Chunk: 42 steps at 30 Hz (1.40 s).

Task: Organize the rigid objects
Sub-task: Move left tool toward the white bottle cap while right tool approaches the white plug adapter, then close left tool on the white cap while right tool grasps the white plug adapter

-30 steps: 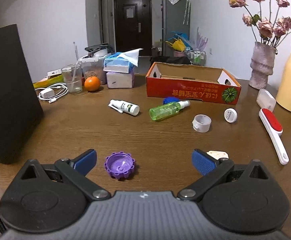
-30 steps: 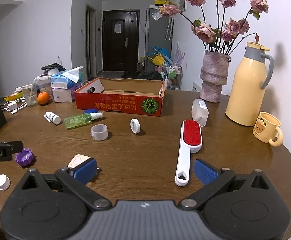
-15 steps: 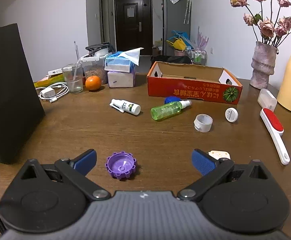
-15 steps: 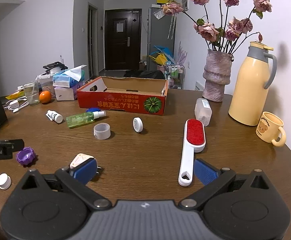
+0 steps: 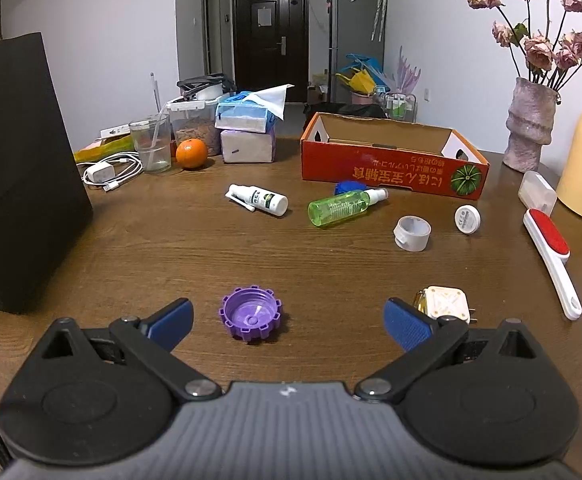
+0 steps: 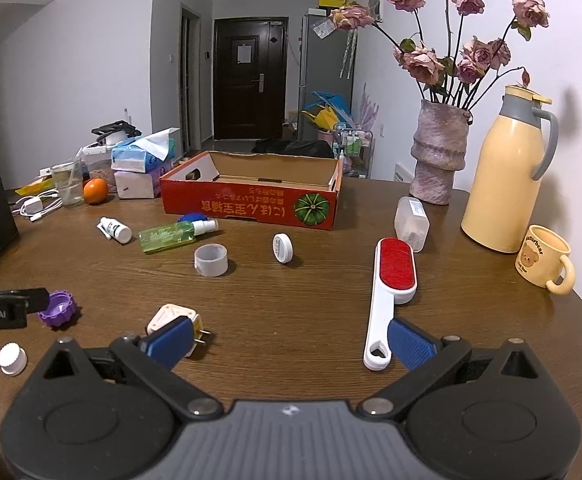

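Both the left gripper [image 5: 287,322] and the right gripper [image 6: 289,338] gape wide, empty; the right's finger [image 6: 169,338] half-hides a cream square plug [image 6: 171,316].

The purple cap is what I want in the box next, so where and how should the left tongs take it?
Grip the purple cap across its ridged outer wall, coming from straight above. It lies flat on the table with its hollow side up, between the open fingers of the left tongs; the ridges should probably resist slipping.
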Tool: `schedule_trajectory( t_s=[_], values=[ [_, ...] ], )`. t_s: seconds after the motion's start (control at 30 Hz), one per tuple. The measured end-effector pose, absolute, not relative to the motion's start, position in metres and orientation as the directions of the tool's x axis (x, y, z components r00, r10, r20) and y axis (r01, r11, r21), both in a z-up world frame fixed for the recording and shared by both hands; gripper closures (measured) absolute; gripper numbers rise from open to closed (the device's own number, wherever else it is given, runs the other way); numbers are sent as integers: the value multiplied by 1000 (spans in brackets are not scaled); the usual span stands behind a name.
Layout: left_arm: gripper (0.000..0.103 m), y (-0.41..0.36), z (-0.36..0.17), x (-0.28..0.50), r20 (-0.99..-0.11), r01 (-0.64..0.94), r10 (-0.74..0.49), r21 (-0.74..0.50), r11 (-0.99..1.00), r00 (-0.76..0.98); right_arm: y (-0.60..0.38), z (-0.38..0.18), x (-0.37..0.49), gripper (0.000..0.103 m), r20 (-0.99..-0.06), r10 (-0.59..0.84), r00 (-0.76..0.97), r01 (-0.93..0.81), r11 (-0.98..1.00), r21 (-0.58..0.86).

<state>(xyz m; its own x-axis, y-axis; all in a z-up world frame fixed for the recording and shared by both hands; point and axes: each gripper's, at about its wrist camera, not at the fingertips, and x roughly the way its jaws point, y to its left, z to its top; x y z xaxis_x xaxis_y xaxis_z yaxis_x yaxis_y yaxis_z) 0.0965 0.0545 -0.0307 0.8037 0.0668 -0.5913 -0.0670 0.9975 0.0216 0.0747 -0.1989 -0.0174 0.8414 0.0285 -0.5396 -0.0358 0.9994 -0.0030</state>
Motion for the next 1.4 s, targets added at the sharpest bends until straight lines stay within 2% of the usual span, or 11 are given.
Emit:
schedule_trajectory(
  t_s=[0.93, 1.4],
  values=[
    [0, 60, -29, 91, -584, -86, 87, 29, 996, 807, -194, -19, 76, 0, -544, 49, 837, -56, 998, 3],
    [0, 89, -49, 92, -626, -128, 127, 43, 991, 770, -176, -33, 88, 0, -574, 87, 815, -103, 995, 5]
  ],
)
